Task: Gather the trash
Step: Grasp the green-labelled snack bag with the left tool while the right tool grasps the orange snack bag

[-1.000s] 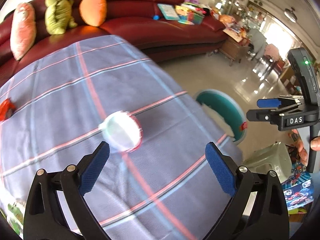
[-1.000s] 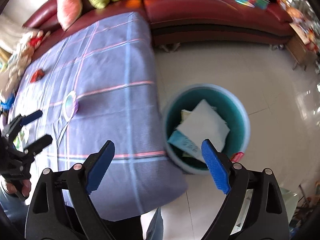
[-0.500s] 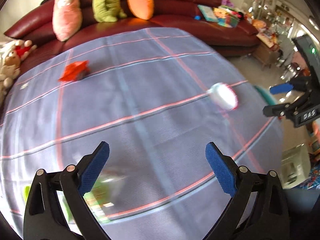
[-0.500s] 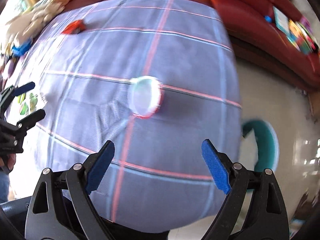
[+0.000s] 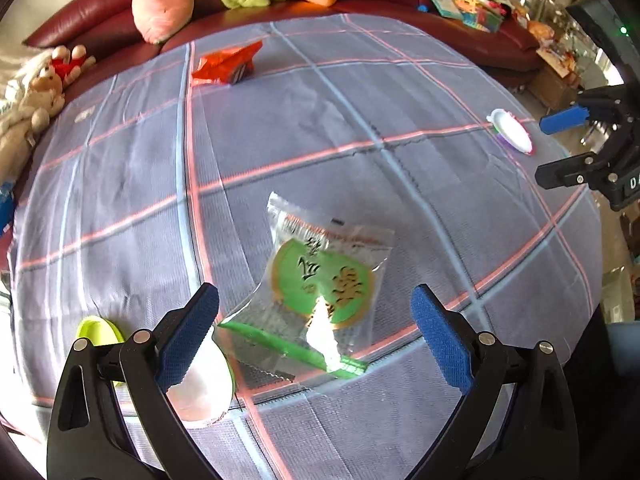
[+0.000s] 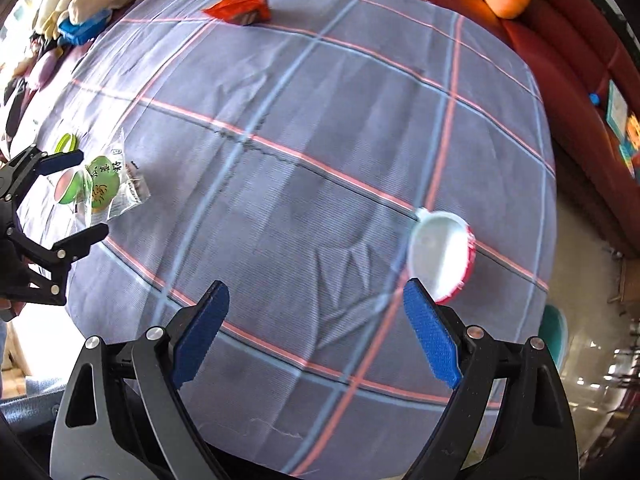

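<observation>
We see clear wrapper with green round label lying flat on checked cloth of tabletop, near its close edge, under left gripper; gripper jaws wide apart, nothing between pads. White lid with red rim near tabletop's right edge, beside right gripper, also spread wide, empty. Red crumpled packet far side. We note broad bare cloth mid-table. Teal bin just past edge.

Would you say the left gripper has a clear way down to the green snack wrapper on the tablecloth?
Probably yes. The left gripper is open, with the wrapper lying flat between its fingers and nothing over it. A white cup sits close beside its left finger.
</observation>
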A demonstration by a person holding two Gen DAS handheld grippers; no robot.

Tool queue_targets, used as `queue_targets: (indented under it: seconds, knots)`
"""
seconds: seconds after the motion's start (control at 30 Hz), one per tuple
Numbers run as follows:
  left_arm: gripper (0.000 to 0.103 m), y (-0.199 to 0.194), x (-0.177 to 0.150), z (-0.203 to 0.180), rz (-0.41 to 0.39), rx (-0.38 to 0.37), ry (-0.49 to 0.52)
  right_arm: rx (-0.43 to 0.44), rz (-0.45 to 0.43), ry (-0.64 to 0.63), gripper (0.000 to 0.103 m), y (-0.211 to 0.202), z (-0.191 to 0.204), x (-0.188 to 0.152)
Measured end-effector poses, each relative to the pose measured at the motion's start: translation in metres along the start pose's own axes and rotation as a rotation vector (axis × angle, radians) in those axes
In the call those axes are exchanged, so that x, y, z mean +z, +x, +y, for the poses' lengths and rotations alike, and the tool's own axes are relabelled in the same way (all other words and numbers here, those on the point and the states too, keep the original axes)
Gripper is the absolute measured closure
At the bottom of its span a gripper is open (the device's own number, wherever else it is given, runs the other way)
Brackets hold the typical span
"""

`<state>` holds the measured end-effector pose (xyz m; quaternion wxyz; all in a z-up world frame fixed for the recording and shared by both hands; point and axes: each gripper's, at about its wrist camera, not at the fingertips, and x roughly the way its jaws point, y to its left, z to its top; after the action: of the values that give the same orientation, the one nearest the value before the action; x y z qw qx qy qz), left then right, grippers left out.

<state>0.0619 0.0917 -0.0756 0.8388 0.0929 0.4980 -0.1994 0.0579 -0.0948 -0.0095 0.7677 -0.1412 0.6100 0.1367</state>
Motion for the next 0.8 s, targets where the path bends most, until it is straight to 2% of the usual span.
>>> queue_targets:
  seconds: [0.07, 0.13, 0.23, 0.27, 0.33, 0.5, 0.67, 0.8]
  knots:
    - [0.007, 0.003, 0.0, 0.002, -0.001, -0.003, -0.002, -0.001, 0.006, -0.009, 0.018, 0.003, 0.004, 0.004]
    - [0.012, 0.007, -0.001, 0.005, 0.003, -0.007, -0.002, -0.002, 0.013, -0.015, 0.018, 0.006, 0.007, 0.009]
    - [0.038, 0.014, 0.002, 0.009, 0.012, -0.028, -0.018, -0.007, 0.023, -0.02, 0.018, 0.011, 0.009, 0.016]
    - [0.05, 0.016, 0.003, 0.011, 0.015, -0.035, -0.026, -0.009, 0.025, -0.02, 0.018, 0.013, 0.008, 0.018]
    - [0.055, 0.017, 0.008, 0.018, -0.003, -0.037, -0.054, -0.01, 0.027, -0.018, 0.018, 0.016, 0.008, 0.024]
    - [0.056, 0.02, 0.028, 0.042, -0.04, -0.033, -0.141, -0.013, 0.029, -0.017, 0.018, 0.024, 0.007, 0.046]
    - [0.056, 0.022, 0.053, 0.077, -0.075, -0.007, -0.213, -0.015, 0.007, -0.053, 0.018, 0.03, 0.016, 0.095]
    - [0.056, 0.019, 0.076, 0.104, -0.106, 0.007, -0.258, -0.013, -0.031, -0.082, 0.018, 0.033, 0.028, 0.147]
